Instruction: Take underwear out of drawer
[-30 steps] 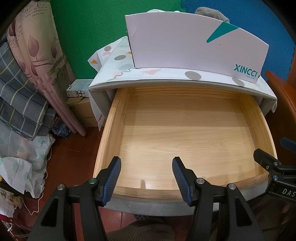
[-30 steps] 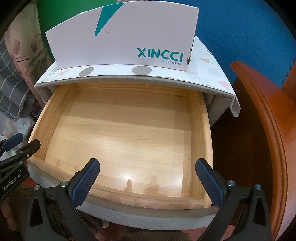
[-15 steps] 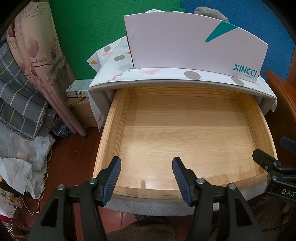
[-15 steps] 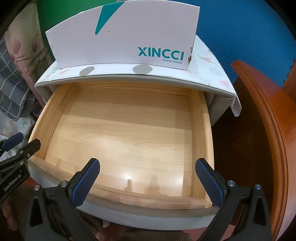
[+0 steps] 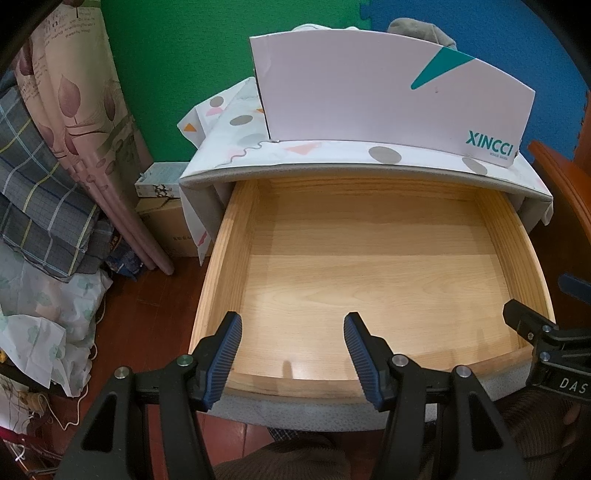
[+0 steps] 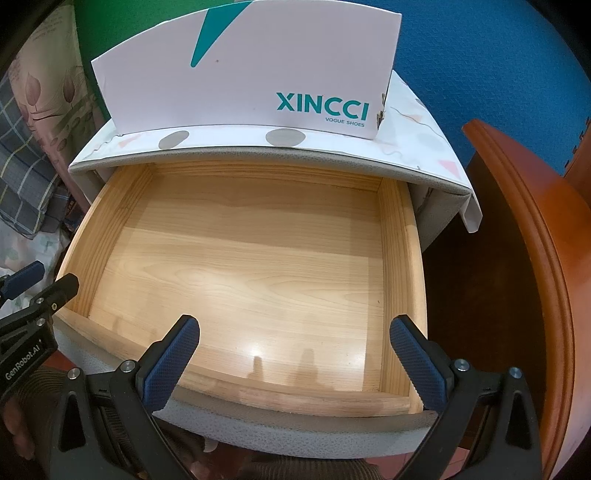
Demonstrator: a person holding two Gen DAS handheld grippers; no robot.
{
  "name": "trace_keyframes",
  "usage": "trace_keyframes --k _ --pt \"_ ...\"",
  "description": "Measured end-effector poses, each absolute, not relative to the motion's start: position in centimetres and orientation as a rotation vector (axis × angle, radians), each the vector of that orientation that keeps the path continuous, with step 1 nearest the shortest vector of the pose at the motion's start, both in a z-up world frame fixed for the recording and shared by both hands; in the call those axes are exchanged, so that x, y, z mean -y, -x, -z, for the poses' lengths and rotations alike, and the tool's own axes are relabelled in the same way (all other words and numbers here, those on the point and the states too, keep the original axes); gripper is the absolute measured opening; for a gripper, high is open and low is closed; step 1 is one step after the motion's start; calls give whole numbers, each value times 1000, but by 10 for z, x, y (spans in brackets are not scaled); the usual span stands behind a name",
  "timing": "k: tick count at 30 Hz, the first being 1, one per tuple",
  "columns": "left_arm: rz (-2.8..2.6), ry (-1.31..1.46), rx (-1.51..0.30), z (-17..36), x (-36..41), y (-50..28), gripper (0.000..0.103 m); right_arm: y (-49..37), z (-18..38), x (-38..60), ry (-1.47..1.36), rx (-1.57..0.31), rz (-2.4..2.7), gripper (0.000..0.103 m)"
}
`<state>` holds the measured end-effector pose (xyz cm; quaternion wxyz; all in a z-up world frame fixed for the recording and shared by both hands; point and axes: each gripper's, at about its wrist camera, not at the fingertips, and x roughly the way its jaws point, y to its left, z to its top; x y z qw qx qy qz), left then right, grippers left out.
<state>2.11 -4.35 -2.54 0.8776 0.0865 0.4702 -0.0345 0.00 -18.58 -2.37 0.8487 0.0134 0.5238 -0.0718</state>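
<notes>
— Green and blue foam wall at the far side, wood floor below. What have the grippers got?

— Nothing. The left gripper (image 5: 292,350) has its jaws apart over the drawer's (image 5: 373,387) near rim; the right gripper (image 6: 295,354) stands wider, also bare.

— And the underwear?

— Not in sight. The drawer is pulled out and its floor shows only wood — so I'd judge the removal done, or nearly. A grey cloth (image 5: 421,31) pokes up behind the box (image 5: 369,88) on top; whether that's it, I can't tell.

— Do the views differ?

— Left wrist shows that cloth and heaped bedding (image 5: 44,192) on the left. Right wrist shows a red-brown wooden edge (image 6: 535,258) at right — and the box's full lettering.
</notes>
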Motion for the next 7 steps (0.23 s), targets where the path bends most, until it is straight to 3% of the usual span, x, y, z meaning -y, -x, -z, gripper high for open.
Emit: trace_keyframes --k 7 --pt "83 -180 -980 24 43 -20 59 0 24 186 -29 -1104 148 102"
